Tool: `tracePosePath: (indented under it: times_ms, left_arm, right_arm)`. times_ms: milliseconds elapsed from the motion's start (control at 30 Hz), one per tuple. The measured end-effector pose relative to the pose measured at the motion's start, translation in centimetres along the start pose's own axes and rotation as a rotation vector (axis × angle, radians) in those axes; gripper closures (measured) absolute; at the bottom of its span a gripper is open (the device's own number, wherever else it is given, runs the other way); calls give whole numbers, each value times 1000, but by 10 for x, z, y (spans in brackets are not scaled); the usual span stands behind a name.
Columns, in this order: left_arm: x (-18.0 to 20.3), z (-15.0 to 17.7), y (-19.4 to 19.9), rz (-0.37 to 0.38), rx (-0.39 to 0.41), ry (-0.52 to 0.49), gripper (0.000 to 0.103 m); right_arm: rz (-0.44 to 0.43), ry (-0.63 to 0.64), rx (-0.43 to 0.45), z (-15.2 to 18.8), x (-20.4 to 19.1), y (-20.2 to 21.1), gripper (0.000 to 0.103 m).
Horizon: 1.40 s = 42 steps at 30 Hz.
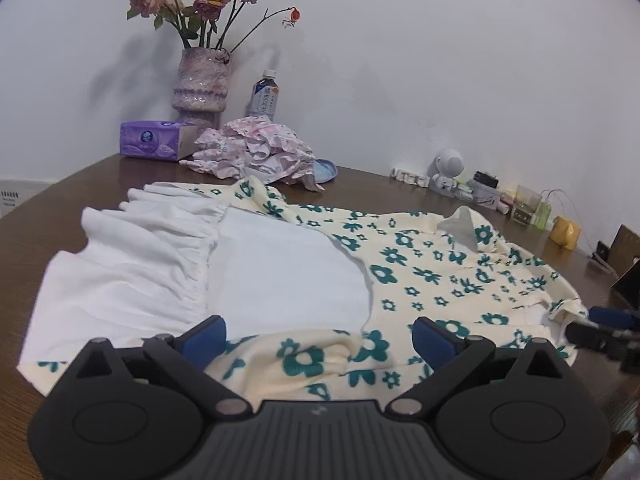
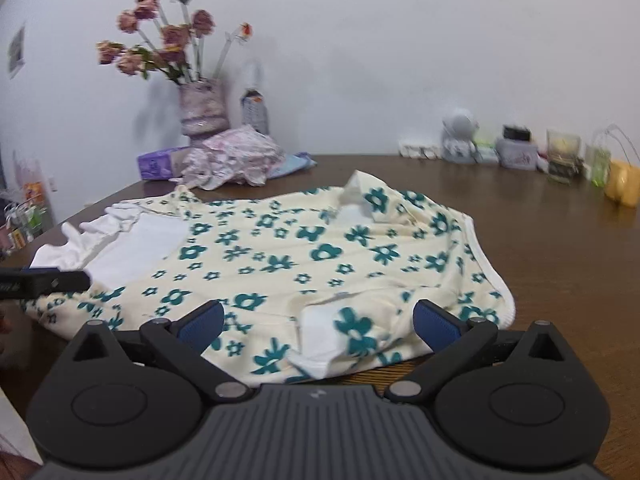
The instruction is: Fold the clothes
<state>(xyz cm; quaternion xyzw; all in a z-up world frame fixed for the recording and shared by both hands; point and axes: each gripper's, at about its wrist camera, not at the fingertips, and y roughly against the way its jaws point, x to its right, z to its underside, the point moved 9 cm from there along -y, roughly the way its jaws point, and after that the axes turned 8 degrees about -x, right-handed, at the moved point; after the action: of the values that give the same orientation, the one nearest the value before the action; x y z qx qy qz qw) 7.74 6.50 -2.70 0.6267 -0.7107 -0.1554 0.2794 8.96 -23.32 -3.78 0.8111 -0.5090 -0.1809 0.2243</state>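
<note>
Left wrist view: left gripper (image 1: 318,334) and right gripper (image 2: 318,322) hover spread wide, empty, over a soft, light flowered dress (image 1: 420,276); pinch its near hem.

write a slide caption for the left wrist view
Open left gripper over cream dress with teal flowers spread on brown wooden table.

Cream dress (image 1: 432,276) with teal flowers, white lining and ruffled hem showing, lies spread on the bench (image 2: 560,240). Near edge folded over. Pink crumpled garment (image 1: 256,148) sits behind it.
</note>
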Motion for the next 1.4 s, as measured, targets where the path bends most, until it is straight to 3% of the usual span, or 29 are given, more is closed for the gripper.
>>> tracePosePath:
  times_ms: [233, 467, 733, 1400]
  left_arm:
    - [3, -7, 2, -44, 47, -32, 0]
    - [8, -7, -3, -40, 39, -45, 0]
    - [5, -6, -9, -31, 13, -18, 0]
    - [3, -5, -8, -6, 14, 19, 0]
  right_arm:
    - [10, 18, 10, 7, -7, -4, 0]
    - [30, 25, 53, -6, -6, -4, 0]
    - [-49, -71, -30, -3, 5, -21, 0]
    - [-24, -151, -23, 0, 13, -20, 0]
